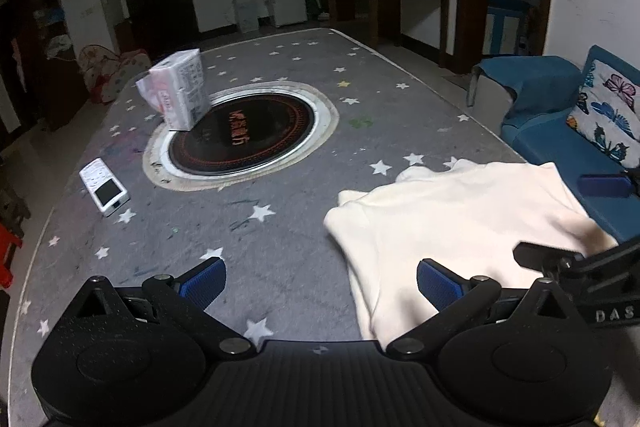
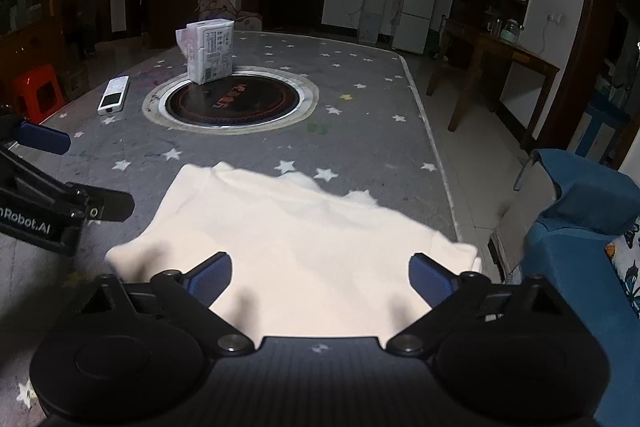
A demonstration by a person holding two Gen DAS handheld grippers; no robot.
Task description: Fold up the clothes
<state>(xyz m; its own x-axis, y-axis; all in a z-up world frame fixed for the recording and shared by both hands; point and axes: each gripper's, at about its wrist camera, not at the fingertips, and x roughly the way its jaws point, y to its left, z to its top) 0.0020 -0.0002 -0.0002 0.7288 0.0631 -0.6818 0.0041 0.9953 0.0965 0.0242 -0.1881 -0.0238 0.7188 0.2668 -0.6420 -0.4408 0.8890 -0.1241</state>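
A cream-white garment (image 1: 460, 223) lies folded on the near right part of the grey star-patterned table cover (image 1: 280, 227); it also shows in the right wrist view (image 2: 288, 239). My left gripper (image 1: 320, 283) is open and empty, held above the table at the garment's left edge. My right gripper (image 2: 320, 279) is open and empty, held above the garment's near edge. The right gripper's fingers (image 1: 604, 187) show at the right of the left wrist view. The left gripper's fingers (image 2: 44, 139) show at the left of the right wrist view.
A round black hotplate (image 1: 240, 135) is set in the table's middle. A tissue pack (image 1: 176, 91) stands at its far left edge. A white remote (image 1: 104, 191) lies at the left. A blue sofa (image 1: 568, 131) with a butterfly cushion stands right of the table.
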